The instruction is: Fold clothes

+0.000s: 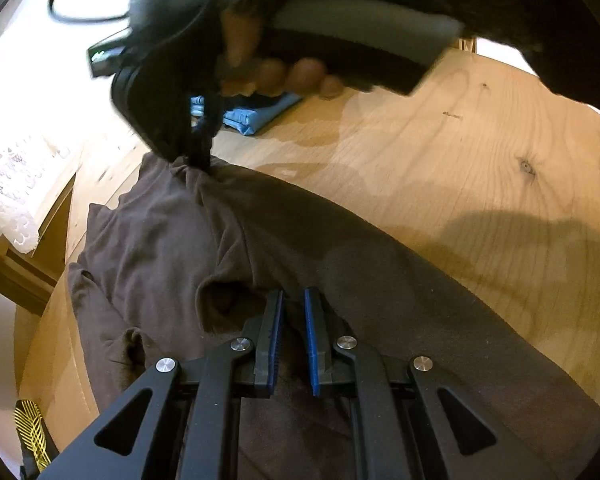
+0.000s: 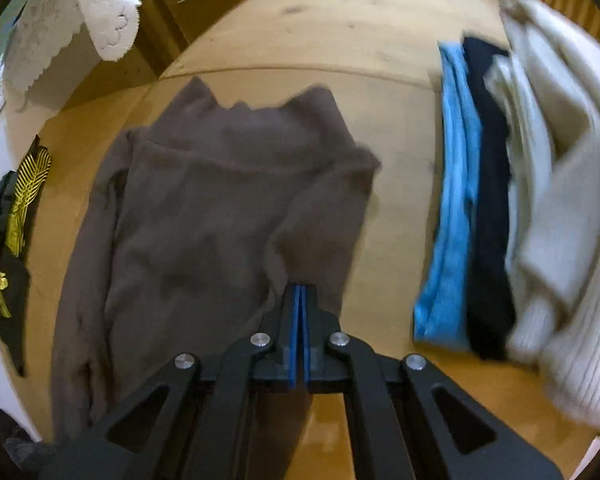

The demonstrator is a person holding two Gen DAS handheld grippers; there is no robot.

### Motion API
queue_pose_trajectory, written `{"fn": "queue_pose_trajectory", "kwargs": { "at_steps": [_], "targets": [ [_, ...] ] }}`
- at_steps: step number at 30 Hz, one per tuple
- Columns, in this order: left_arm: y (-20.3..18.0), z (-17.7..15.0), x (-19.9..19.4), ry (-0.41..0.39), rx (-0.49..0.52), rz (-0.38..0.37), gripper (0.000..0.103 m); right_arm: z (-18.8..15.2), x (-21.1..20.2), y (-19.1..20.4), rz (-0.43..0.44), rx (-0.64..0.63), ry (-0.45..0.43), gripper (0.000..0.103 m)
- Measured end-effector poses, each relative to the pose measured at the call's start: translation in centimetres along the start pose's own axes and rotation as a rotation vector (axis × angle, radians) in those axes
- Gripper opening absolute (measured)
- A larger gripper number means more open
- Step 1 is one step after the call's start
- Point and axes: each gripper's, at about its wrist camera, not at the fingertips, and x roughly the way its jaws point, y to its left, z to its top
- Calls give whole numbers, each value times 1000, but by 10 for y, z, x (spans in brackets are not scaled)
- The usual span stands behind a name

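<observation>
Both our grippers work the brown top (image 2: 204, 208): right gripper (image 2: 300, 292) pinches fabric, left gripper (image 1: 293, 300) hovers slightly parted, empty; a slipping pinch could spoil the fold.

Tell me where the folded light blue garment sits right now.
In the right wrist view the light blue garment lies on the wooden table, right of the brown garment, pressed against a dark navy one in the folded row.
</observation>
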Motion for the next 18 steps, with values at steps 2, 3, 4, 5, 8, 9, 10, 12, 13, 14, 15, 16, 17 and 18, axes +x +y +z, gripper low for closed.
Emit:
{"fn": "queue_pose_trajectory", "kwargs": {
  "at_steps": [2, 3, 4, 5, 8, 9, 10, 12, 13, 14, 15, 16, 17, 18],
  "targets": [
    [2, 0, -1, 0, -8, -8, 9, 0, -17, -5, 16, 10, -36, 1],
    [5, 1, -2, 4, -18, -25, 9, -1, -27, -8, 33, 22, -62, 1],
    [13, 1, -7, 9, -44, -69, 9, -3, -38, -12, 50, 33, -89, 1],
    [22, 0, -15, -5, -76, -98, 16, -4, -47, -15, 59, 41, -112, 1],
    [59, -5, -46, -60, -173, -128, 18, -8, -64, -20, 67, 55, -155, 1],
    [75, -8, -54, -74, -208, -123, 19, -6, -59, -18, 75, 58, -148, 1],
    [98, -13, -60, -86, -261, -112, 21, -4, -52, -17, 84, 59, -136, 1],
    [133, -20, -60, -82, -306, -42, 22, -2, -31, -13, 100, 58, -102, 1],
    [152, -24, -57, -78, -320, 7, 22, 0, -21, -11, 108, 57, -86, 1],
    [166, -26, -49, -66, -321, 51, 22, 1, -15, -10, 110, 56, -79, 1],
    [180, -29, -40, -54, -322, 95, 21, 2, -13, -8, 105, 56, -82, 1],
    [197, -32, -28, -42, -356, 77, 21, 3, -10, -7, 101, 55, -84, 1],
    [215, -36, -15, -30, -390, 57, 21, 4, -8, -5, 96, 55, -87, 1],
    [227, -37, -3, -24, -422, 41, 21, 4, -5, -4, 92, 54, -89, 1]
  ]
}}
